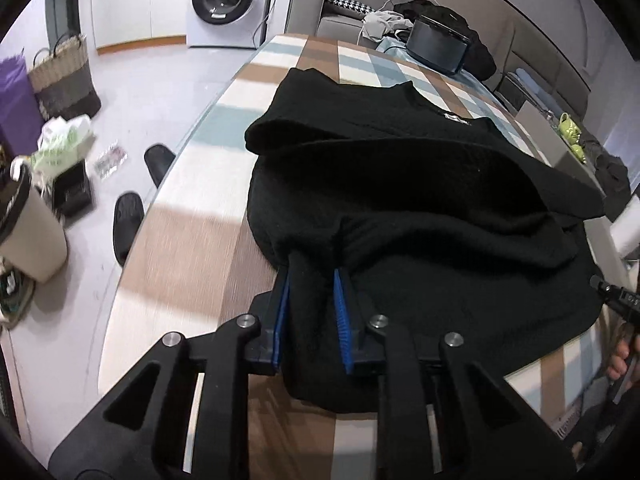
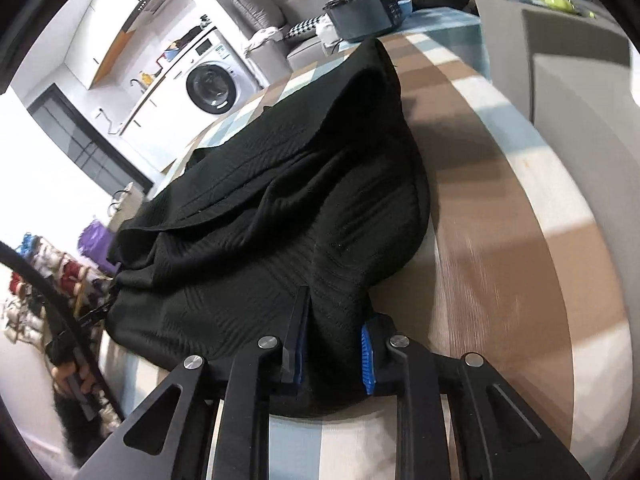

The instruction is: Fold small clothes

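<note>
Left tongs (image 1: 312, 276) with matte black angular linkage arms, round silver screw heads, ribbed blue pads, right tongs (image 2: 334, 320) alike, triangular cut-outs in the arms

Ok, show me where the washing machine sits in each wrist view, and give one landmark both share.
Left wrist: washing machine at the top, left of centre, beyond the far end of the table.
Right wrist: washing machine upper left, tilted, past the black garment.
Shared landmark: the dark box-shaped appliance at the table's far end.
</note>
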Available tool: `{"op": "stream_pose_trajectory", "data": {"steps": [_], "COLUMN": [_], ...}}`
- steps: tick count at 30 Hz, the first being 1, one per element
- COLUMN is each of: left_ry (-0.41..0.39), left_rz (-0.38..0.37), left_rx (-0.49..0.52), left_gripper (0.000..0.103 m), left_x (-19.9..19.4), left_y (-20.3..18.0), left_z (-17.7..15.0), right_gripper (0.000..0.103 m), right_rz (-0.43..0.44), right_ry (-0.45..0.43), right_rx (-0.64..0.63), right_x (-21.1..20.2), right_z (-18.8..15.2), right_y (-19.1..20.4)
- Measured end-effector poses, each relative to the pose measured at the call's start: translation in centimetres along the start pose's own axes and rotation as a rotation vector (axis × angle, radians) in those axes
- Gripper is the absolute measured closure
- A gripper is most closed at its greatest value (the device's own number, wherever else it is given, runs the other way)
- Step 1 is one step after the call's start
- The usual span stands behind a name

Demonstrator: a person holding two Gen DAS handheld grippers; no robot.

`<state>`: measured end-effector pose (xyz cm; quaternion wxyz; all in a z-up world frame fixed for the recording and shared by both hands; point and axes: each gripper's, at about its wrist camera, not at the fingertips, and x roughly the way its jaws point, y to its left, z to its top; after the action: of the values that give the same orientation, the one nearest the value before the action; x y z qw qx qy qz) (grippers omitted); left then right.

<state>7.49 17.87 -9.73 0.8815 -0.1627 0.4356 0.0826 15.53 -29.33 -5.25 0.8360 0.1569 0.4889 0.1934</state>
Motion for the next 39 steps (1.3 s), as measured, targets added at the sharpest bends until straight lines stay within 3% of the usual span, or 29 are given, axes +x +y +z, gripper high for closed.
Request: {"op": "stream_pose_trajectory", "data": {"steps": [3,6,8,9,13,15,19,24,26,28,30,32,33,35,39], "left_ry": [0.008,0.008,0.024,0.025,-0.041,-0.067,-0.073,-0.021,0.001,0.015,-0.007,-0.033,-0.05,-0.076,-0.129], "left_rz": [-0.028,-0.048,-0.069,-0.082,-0.1,-0.105,-0.115,-0.1,-0.102,-0.127,-0.179,-0.193,-0.2,-0.214,-0.226], "left_rx": [-0.011,-0.076,-0.126,-0.15,-0.161,-0.165,-0.191,-0.206,-0.23,-0.249,-0.251,-0.247,-0.244,-0.243,-0.233], "left_gripper": [0.082,0.062,0.059,0.058,0.042,0.041,0.039,0.039,0.047,0.073,0.089,0.092,0.092,0.093,0.093], "left_x": [-1.1,-2.0,-2.2,-2.5,-3.9,-3.8,-2.0,1.2,2.5,3.3,3.5,3.3,3.1,2.6,2.1], "left_y": [0.6,2.1,2.8,3.2,4.1,4.2,3.9,3.8,3.9,4.1,3.9,3.6,3.4,3.1,2.5], "left_z": [-1.1,-1.5,-1.0,-0.6,1.6,3.3,7.1,9.9,10.2,10.4,10.5,10.8,11.2,12.2,15.3], "right_gripper": [0.081,0.074,0.069,0.061,0.051,0.04,0.04,0.04,0.04,0.042,0.059,0.087,0.093,0.095,0.095], "right_rz": [0.004,0.007,0.006,0.012,0.056,0.08,0.111,0.117,0.122,0.119,0.147,0.143,0.158,0.245,0.321], "right_ry": [0.018,0.005,-0.029,-0.054,-0.152,-0.193,-0.221,-0.232,-0.245,-0.243,-0.246,-0.239,-0.237,-0.252,-0.297], "right_rx": [-0.016,0.007,0.029,0.043,0.111,0.145,0.201,0.273,0.29,0.319,0.331,0.316,0.303,0.274,0.238], "right_x": [-0.8,-1.3,-1.7,-2.3,-3.7,-3.7,-3.0,-1.4,-0.8,-0.1,0.5,0.9,1.0,0.8,-0.1], "right_z": [-0.9,-0.5,0.1,0.2,1.6,2.6,4.7,6.6,7.5,8.4,9.1,9.9,10.3,11.2,13.6], "right_y": [0.0,-0.4,-0.6,-1.0,-1.5,-1.8,-2.1,-2.8,-3.1,-3.5,-3.6,-3.3,-3.0,-2.3,-1.0]}}
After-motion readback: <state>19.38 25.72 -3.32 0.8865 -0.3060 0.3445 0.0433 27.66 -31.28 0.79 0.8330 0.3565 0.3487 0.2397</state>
